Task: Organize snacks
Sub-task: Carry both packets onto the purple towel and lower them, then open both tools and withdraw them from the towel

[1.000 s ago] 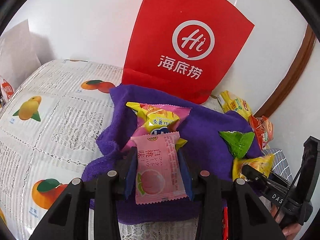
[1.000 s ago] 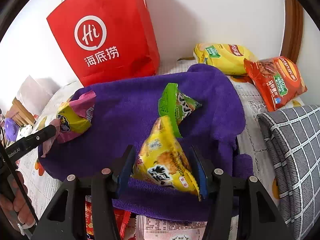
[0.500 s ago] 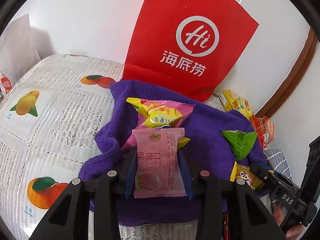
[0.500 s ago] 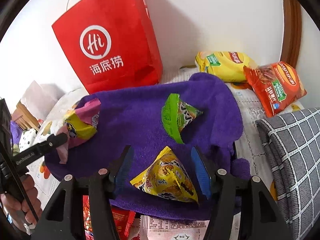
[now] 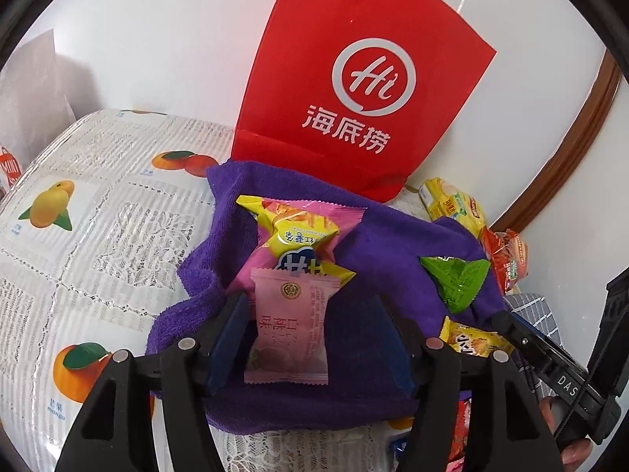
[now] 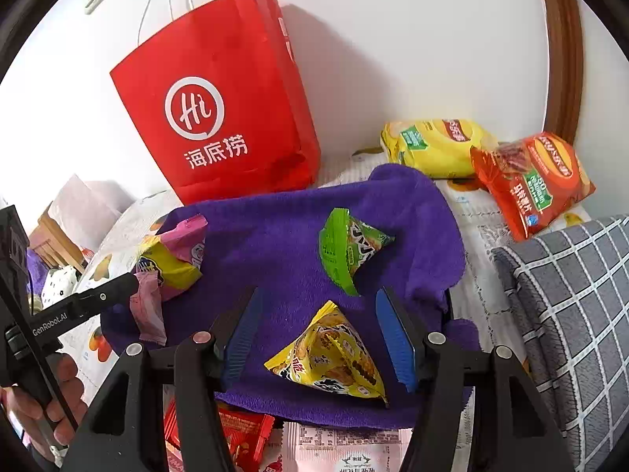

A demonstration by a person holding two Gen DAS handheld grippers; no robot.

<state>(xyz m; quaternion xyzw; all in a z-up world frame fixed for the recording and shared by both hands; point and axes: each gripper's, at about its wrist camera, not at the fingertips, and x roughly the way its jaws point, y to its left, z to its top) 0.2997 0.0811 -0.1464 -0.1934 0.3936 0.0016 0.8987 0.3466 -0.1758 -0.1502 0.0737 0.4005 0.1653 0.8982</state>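
Observation:
A purple towel [image 5: 377, 244] [image 6: 275, 232] lies on the fruit-print tablecloth [image 5: 98, 236]. My left gripper [image 5: 308, 314] is opening. The pink peach packet [image 5: 289, 338] [image 6: 147, 314] lies loose between its blue pads [image 5: 232, 334], against a yellow-and-pink snack bag [image 5: 298, 228] [image 6: 169, 263]. My right gripper [image 6: 320, 306] stands open over the towel's near edge. A yellow triangular packet [image 6: 330, 354] [image 5: 471, 340] rests on the towel between its pads, touching neither. A green triangular packet [image 6: 346, 251] [image 5: 456, 279] lies just beyond.
A red paper bag [image 5: 354, 90] [image 6: 220, 110] stands against the wall behind the towel. A yellow chip bag [image 6: 432, 145] and an orange-red bag [image 6: 530, 181] lie at the back right. A grey checked cushion [image 6: 562, 306] is on the right. Red packets [image 6: 236, 436] lie near me.
The left jaws have spread and let go of the pink packet. The right jaws widened and the yellow packet dropped from them onto the towel.

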